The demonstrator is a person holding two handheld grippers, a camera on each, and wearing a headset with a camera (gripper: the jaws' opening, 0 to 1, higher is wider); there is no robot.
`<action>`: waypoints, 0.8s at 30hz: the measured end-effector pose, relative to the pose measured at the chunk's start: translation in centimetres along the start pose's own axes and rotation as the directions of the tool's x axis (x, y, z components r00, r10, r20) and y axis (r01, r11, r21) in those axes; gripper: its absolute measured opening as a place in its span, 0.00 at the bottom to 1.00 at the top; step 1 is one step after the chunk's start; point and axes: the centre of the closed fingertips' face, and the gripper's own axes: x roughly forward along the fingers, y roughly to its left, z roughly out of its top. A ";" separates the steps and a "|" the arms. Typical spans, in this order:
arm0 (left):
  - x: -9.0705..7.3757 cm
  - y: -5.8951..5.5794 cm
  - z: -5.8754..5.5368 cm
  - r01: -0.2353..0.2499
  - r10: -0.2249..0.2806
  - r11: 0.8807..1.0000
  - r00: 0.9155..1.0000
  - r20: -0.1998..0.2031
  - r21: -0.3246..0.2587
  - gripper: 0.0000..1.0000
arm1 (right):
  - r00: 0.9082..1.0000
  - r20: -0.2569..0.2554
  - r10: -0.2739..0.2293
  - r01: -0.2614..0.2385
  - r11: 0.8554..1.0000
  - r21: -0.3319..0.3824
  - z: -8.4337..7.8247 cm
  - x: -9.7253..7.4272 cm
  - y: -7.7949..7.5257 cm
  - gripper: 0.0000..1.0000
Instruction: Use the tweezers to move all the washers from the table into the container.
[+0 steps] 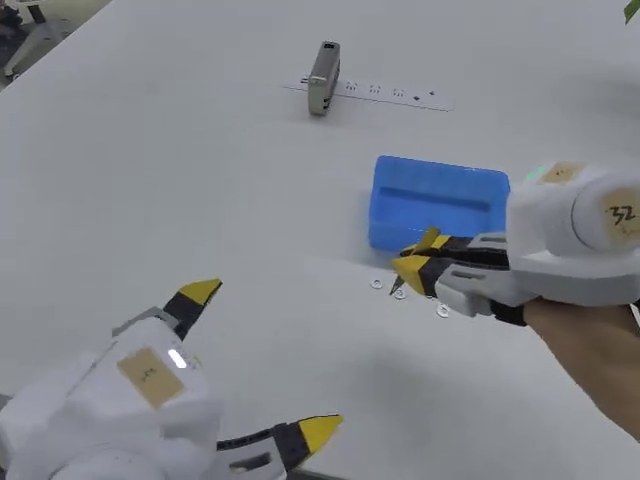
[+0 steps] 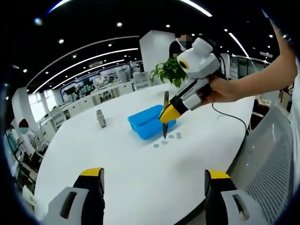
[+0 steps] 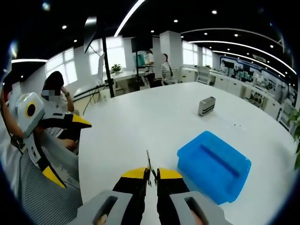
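Several small metal washers (image 1: 398,293) (image 2: 164,142) lie on the white table (image 1: 200,170) just in front of the blue container (image 1: 440,200) (image 2: 150,123) (image 3: 213,171). My right gripper (image 1: 405,265) (image 2: 168,114) (image 3: 151,174) is shut on thin dark tweezers (image 3: 148,163) (image 2: 165,126), whose tips point down over the washers. Whether the tips touch a washer cannot be told. My left gripper (image 1: 260,360) (image 2: 153,176) (image 3: 65,147) is open and holds nothing, at the near left of the table, well away from the washers.
A small grey device (image 1: 323,77) (image 2: 100,118) (image 3: 206,106) stands beyond the container beside a marked strip (image 1: 385,92). A potted plant (image 2: 166,72) is behind the table. People sit and stand in the background. The table edge runs close to my left gripper.
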 end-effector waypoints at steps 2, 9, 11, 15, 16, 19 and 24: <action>0.0 0.0 0.0 0.006 -0.006 1.000 1.000 0.003 -0.004 0.93 | 1.000 0.000 -0.005 0.005 1.000 0.007 0.0 0.5 -0.3 0.04; 0.0 0.0 0.2 -0.005 0.004 1.000 1.000 0.009 0.006 0.96 | 0.998 -0.016 -0.065 0.065 0.998 0.018 -0.9 2.1 -1.4 0.04; -0.1 -0.4 0.3 0.010 -0.010 1.000 1.000 0.014 0.018 0.97 | 0.998 -0.019 -0.066 0.067 0.998 0.022 -1.2 2.5 -1.5 0.04; -0.1 -0.7 0.6 0.017 -0.018 0.999 0.999 0.033 0.050 0.98 | 0.997 -0.010 -0.072 0.073 0.996 0.058 -1.2 3.0 -1.6 0.04; -0.1 -0.7 0.5 0.016 -0.018 0.999 0.999 0.030 0.049 0.98 | 0.997 -0.009 -0.076 0.076 0.995 0.062 -1.2 3.2 -1.7 0.04; -0.1 -0.1 0.3 0.002 -0.003 0.999 1.000 0.025 0.036 0.97 | 0.995 -0.018 -0.099 0.100 0.994 0.049 -1.3 3.4 -2.1 0.04; 0.0 -0.2 -0.2 0.003 -0.003 0.998 1.000 0.002 0.061 0.98 | 0.993 -0.024 -0.117 0.119 0.991 0.066 -1.9 3.6 -2.6 0.04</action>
